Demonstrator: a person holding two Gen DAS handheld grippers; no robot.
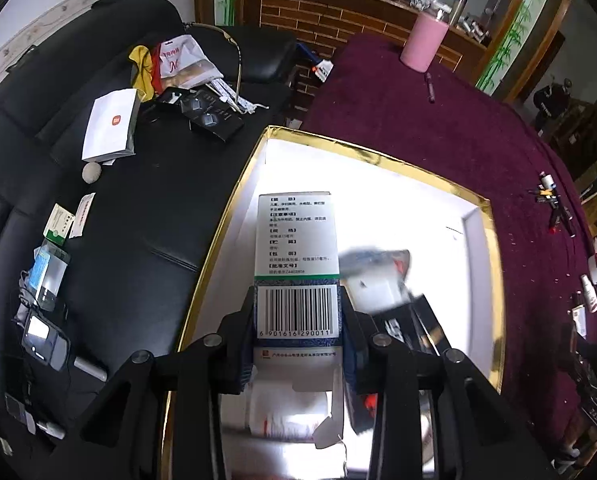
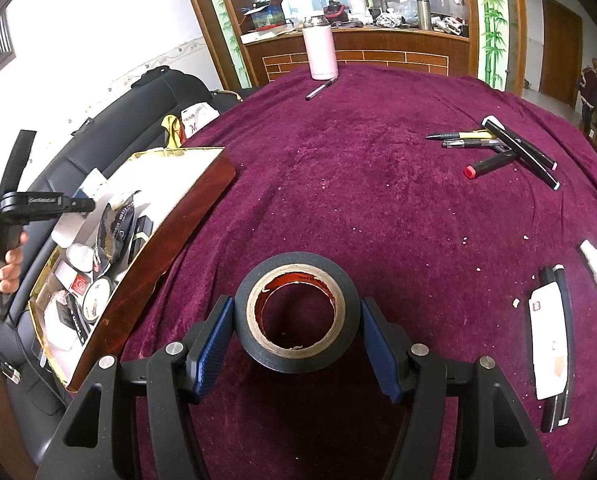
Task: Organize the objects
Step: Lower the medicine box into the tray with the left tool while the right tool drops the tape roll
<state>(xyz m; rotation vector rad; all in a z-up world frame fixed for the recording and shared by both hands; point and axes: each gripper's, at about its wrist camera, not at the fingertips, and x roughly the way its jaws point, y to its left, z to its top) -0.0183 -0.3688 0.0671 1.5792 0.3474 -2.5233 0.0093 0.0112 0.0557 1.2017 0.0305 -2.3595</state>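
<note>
Medicine carton [image 1: 297,264], white with a green band and a barcode, sits clamped between the pads of my left tongs [image 1: 298,320], its long side running away from me toward twelve o'clock. It hangs over the gold-rimmed box [image 1: 372,156], whose white inside fills the middle of the left wrist view. Blurred small packages [image 1: 378,280] lie in the box at about three o'clock of the carton, too smeared to name.

Seen from the right wrist, that same box [image 2: 166,240] has a dark red-brown outer wall and rests at the desk's edge at nine o'clock, crowded with round tins, packets and small cartons. A hand [image 2: 6,264] grips the left tool's handle just beyond it.

My right tongs [image 2: 296,332] stand fairly wide around a roll of black tape [image 2: 294,316] lying flat on the purple cloth [image 2: 378,200] that covers the desk. The blue pads are close to the roll on both sides, but I cannot tell whether they press on it.

Farther out, a cluster of pens and markers [image 2: 506,148] lies at two o'clock, a pink tumbler [image 2: 320,54] stands at twelve with a single pen [image 2: 318,90] just before it, and a flat white-and-black case [image 2: 550,340] lies at three. A black sofa [image 1: 118,208] strewn with packets runs along the desk's left side.
</note>
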